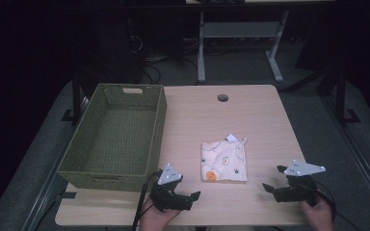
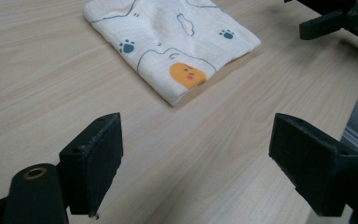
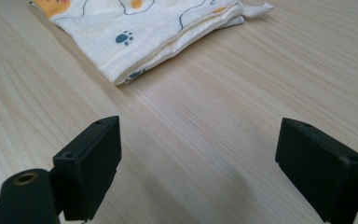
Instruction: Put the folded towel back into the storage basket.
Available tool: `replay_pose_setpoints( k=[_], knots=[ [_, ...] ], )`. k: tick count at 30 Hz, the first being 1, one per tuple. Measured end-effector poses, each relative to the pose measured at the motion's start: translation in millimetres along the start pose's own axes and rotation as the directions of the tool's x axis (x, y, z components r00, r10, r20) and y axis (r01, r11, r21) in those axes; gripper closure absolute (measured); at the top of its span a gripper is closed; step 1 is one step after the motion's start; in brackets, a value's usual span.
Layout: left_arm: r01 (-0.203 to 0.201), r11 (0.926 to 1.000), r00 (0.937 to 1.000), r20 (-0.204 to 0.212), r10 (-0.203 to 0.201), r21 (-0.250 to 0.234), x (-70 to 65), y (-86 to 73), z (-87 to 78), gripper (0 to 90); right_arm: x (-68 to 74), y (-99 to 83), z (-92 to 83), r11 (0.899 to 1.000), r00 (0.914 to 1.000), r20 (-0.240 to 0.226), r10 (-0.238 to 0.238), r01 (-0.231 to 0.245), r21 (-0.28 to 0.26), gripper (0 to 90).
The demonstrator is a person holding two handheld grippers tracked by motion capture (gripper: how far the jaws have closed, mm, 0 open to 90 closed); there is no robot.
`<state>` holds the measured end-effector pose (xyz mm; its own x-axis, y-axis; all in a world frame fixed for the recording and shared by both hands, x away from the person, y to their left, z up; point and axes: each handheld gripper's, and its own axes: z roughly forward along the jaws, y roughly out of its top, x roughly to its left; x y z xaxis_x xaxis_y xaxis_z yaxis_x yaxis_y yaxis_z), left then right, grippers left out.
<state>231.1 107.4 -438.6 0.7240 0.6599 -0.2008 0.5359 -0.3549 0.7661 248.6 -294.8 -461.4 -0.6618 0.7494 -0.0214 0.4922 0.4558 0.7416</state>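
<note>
Wooden table (image 1: 250, 120), dark room behind. Folded cloth (image 1: 223, 160) flat near centre, between grippers, right of woven basket (image 1: 117, 135). Left gripper (image 1: 189, 197) jaws spread, empty, nearer cloth's near-left corner. Right gripper (image 1: 273, 178) jaws spread, empty, farther off right edge.

Cream cloth (image 1: 224, 161) ahead of both tools, printed with blue paw marks and orange faces; olive-green woven basket (image 1: 159, 130); pale wood-grain bench (image 1: 260, 120).
</note>
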Motion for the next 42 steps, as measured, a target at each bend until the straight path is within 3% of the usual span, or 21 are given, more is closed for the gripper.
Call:
replay_pose_setpoints(
  k=[13,27,32,42],
  knots=[
    [-0.041,0.999,0.9984,-0.039,0.042,0.016,-3.1,6.2,2.0,18.3,1.2,1.2,0.1,1.0,1.0,0.01,0.002,-0.002,0.001,13.6],
    [-0.09,0.9928,0.9936,-0.061,0.095,0.079,-7.1,34.7,20.2,20.6,0.6,0.7,-0.7,1.0,0.9999,0.015,0.008,-0.008,-0.001,13.6],
    [-0.118,0.9866,0.9886,-0.08,0.128,0.113,-8.5,49.2,26.3,20.7,0.1,0.5,-1.6,1.0,0.9999,0.015,0.009,-0.009,-0.005,13.6],
    [-0.128,0.9815,0.9868,-0.081,0.14,0.143,-9.5,65.5,46.8,20.6,-3.0,-0.4,-3.4,1.0,0.9998,0.018,0.014,-0.013,-0.023,13.7]
  ],
)
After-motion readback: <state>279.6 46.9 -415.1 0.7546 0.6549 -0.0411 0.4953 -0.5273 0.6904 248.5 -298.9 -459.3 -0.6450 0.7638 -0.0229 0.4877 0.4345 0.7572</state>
